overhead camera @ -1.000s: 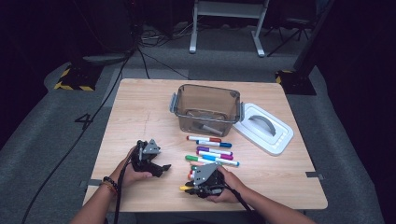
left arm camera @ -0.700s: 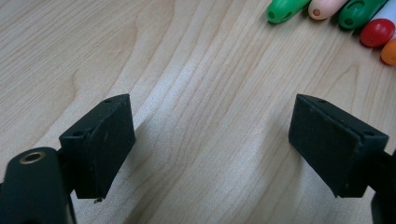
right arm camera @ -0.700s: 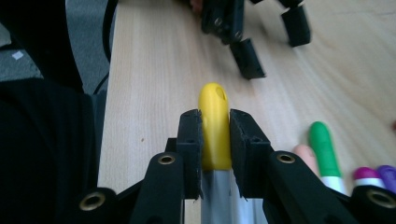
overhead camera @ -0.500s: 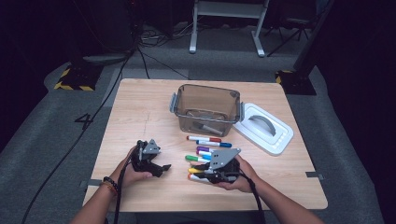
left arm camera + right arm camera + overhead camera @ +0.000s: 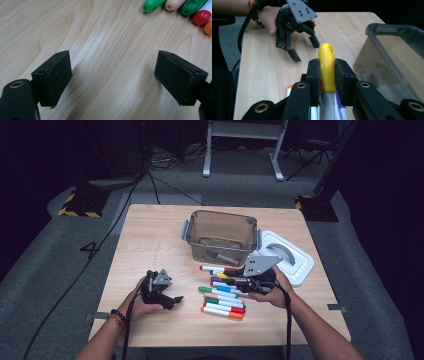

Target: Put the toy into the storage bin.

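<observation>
Several markers (image 5: 222, 302) lie in a row on the wooden table (image 5: 150, 235), in front of a clear brown bin (image 5: 220, 237). My right gripper (image 5: 231, 281) hovers over the far end of that row, shut on a yellow-capped marker (image 5: 326, 67) that points toward the table's left side. The bin (image 5: 392, 62) is just to the right of this marker in the right gripper view. My left gripper (image 5: 170, 296) rests low on the table left of the markers, open with bare wood between its pads (image 5: 52, 77). Coloured marker caps (image 5: 152, 5) show beyond it.
A white lid (image 5: 290, 257) with a grey handle lies to the right of the bin. Something grey lies inside the bin. The left gripper (image 5: 304, 48) and its hand show across the table in the right gripper view. Dark floor and cables surround the table.
My right gripper has moved from the near end of the marker row toward the bin, carrying the yellow-capped marker. The left gripper has stayed put.
</observation>
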{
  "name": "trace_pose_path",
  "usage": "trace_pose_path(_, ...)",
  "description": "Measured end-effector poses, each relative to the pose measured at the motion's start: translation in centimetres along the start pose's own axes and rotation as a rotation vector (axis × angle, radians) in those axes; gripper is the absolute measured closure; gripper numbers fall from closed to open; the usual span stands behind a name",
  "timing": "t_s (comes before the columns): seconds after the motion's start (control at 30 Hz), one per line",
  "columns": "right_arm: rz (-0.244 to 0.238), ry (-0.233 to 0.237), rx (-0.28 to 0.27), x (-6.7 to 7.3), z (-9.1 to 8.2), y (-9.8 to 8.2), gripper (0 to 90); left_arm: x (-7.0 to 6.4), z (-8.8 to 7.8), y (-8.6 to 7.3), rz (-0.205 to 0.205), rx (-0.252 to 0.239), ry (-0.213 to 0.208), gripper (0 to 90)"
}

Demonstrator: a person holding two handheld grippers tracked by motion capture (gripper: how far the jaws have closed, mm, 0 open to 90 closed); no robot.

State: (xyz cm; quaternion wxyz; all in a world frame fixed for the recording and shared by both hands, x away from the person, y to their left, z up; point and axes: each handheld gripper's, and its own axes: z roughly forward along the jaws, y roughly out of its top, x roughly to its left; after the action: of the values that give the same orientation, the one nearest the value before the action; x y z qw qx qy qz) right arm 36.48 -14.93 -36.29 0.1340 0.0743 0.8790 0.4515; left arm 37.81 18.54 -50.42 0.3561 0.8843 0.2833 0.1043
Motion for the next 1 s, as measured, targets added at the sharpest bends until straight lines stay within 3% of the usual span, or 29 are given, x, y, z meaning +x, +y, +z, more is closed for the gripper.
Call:
trace_pose_path(0.4,0.019,-0.096,-0.033,-4.4,-1.8,1.8,75.1,0.0,0.0,0.0,0.0,0.0,0.0,14.6)
trace_pose_path(1.0,0.043,-0.159,-0.036,-9.2,-0.6,4.5,75.1,0.0,0.0,0.0,0.0,0.0,0.0,14.6)
